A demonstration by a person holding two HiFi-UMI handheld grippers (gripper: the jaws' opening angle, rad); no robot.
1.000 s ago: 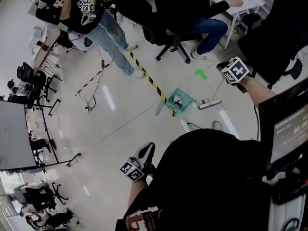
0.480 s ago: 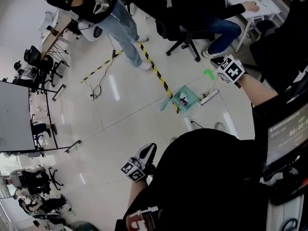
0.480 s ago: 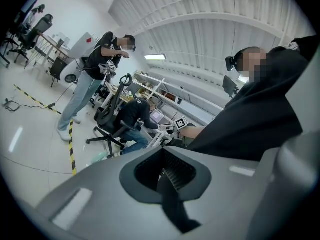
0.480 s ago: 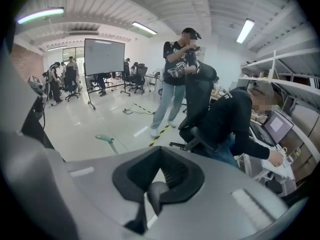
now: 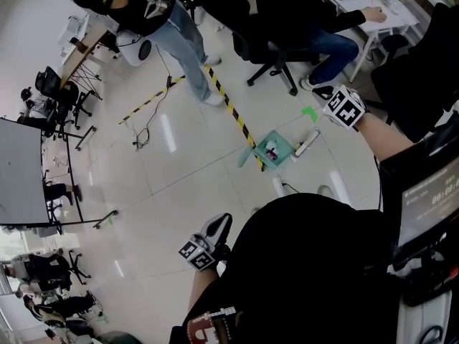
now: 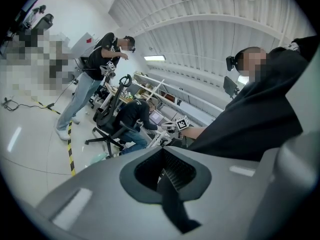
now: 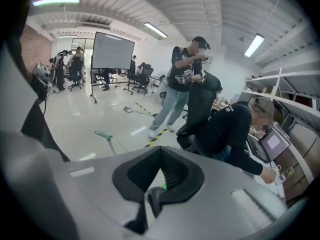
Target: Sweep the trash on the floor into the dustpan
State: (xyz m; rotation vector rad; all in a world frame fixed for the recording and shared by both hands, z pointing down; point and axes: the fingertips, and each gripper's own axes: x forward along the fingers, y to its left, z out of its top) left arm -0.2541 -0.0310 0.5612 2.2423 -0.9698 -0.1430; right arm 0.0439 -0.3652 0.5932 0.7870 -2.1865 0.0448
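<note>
A teal dustpan (image 5: 278,158) stands on the pale floor beside the striped tape, with small bits of trash (image 5: 271,148) in it. Its upright teal handle (image 7: 102,133) shows in the right gripper view. A white broom head (image 5: 308,143) lies on the floor just right of the pan. A thin handle runs up from it to my right gripper (image 5: 331,112) (image 7: 157,186), whose jaws are shut. My left gripper (image 5: 219,226) (image 6: 165,180) is held near my waist, far from the pan, shut with nothing seen between its jaws.
Yellow-and-black tape (image 5: 231,110) crosses the floor to the pan. A green tape mark (image 5: 309,111) lies below my right gripper. A white object (image 5: 278,186) and a cable lie near my feet. Seated people on office chairs (image 5: 276,45) and a standing person (image 5: 176,31) are beyond.
My right gripper has shifted left towards the dustpan and rolled. The broom head has swung from lying level to slanting, closer to the pan. The left gripper has stayed put.
</note>
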